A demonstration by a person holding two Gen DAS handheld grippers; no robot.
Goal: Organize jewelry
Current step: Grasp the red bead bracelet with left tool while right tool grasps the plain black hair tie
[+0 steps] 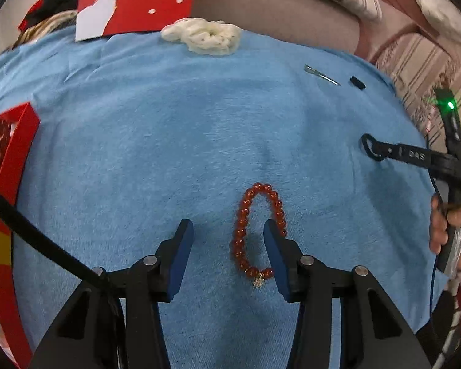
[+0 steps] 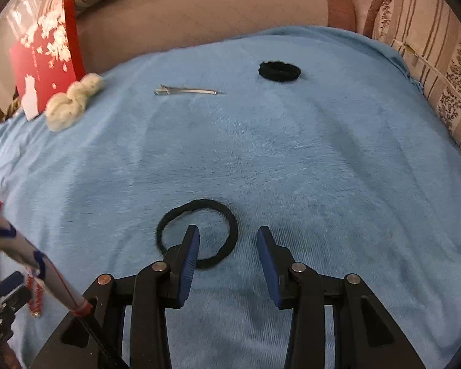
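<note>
Blue plush cloth (image 2: 322, 160) is covering the surface, and most of the sorting is, by my judgement, still waiting to be done. A red bead bracelet (image 1: 256, 230) is lying flat on the cloth, with the left claw (image 1: 229, 230) standing apart around its right strand, one side of the loop sitting between the pads, nothing pinched yet. The right claw (image 2: 227, 238) is also standing apart, its left finger resting inside a thin black hair tie (image 2: 230, 224) without gripping it. A red box (image 1: 10, 166) is sitting at the left edge with something dark red and patterned inside, though I cannot tell what.

Counting what is lying loose: one bracelet, one thin hair tie, one thicker black band (image 2: 279, 71), one silver hair clip (image 2: 187, 91), one cream scrunchie (image 2: 73, 103). A red card (image 2: 46, 58) is propped behind the scrunchie.
</note>
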